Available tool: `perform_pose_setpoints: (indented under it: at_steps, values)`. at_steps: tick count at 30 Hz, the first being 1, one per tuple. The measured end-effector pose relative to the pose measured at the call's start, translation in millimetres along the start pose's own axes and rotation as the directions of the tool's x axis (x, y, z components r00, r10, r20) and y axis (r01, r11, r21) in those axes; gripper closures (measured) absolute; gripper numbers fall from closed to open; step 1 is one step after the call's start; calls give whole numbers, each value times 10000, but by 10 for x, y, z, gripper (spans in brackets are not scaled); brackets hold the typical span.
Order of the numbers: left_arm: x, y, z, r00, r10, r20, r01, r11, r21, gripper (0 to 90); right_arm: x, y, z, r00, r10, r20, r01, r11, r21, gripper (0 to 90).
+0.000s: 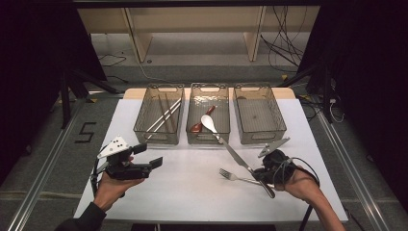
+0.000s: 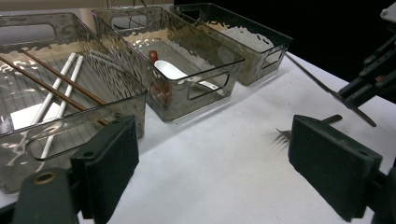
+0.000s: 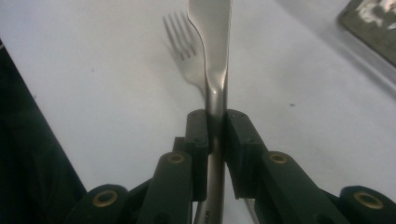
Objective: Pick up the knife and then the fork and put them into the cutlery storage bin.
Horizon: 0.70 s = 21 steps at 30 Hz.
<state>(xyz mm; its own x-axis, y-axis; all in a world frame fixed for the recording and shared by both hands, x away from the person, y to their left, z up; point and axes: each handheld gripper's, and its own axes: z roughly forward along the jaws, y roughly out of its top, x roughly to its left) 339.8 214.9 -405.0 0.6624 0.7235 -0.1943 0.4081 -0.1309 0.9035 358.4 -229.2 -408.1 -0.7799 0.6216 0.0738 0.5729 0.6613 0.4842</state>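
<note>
White desk (image 1: 192,192) carries three bins; right hand-held gripper (image 1: 262,174) clamps a knife (image 1: 235,153) by its handle, so it may swivel and clip the fork (image 1: 235,176); left hand-held gripper (image 1: 151,156) stands apart.

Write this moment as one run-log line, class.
right gripper: shut on knife, lifted | left gripper: open, empty | fork: on table | right bin: empty

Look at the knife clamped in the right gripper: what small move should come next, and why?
Probably carry the knife toward the right-hand bin. The right gripper is shut on its handle with the blade raised off the table, the left bin holds chopsticks, the middle one spoons, and the right one looks bare. The fork lies on the table.
</note>
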Motion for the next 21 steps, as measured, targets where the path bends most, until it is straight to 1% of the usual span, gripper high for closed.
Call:
perform_pose_setpoints:
  at_steps: [2, 3, 5, 8, 12, 13, 14, 17, 21]
  values:
    - [3, 1, -1, 10000, 6, -16, -6, 10000, 3, 157, -51, 10, -32, 9997, 244, -55, -246, 9995, -220, 806]
    - [5, 0, -2, 10000, -2, -19, 1, 10000, -10, 157, -83, 14, -48, 9997, 262, -24, -263, 9991, -324, 805]
    - [9, -1, -5, 10000, -5, -27, 5, 10000, -10, 157, -140, 26, -86, 9987, 500, 35, -497, 9973, -543, 806]
    - [13, -1, -9, 10000, -29, -49, 29, 10000, -42, 157, -241, 49, -150, 9960, 888, -35, -887, 9912, -979, 806]
    - [15, -4, -7, 10000, -39, -73, 38, 10000, -65, 157, -371, 111, -214, 9916, 1284, 131, -1255, 9831, -1331, 805]
    - [14, -4, -8, 10000, -23, -75, 22, 10000, -56, 157, -404, 128, -227, 9912, 1316, 166, -1280, 9814, -1432, 805]
    - [13, -4, -8, 10000, -31, -74, 31, 10000, -65, 157, -426, 148, -239, 9888, 1480, 177, -1436, 9776, -1538, 805]
    - [16, -3, -14, 10000, -3, -85, 3, 10000, -53, 157, -507, 208, -268, 9840, 1756, 311, -1673, 9691, -1811, 806]
    - [20, -6, -15, 9999, -55, -114, 54, 9999, -108, 157, -601, 310, -290, 9768, 2108, 379, -1978, 9559, -2172, 805]
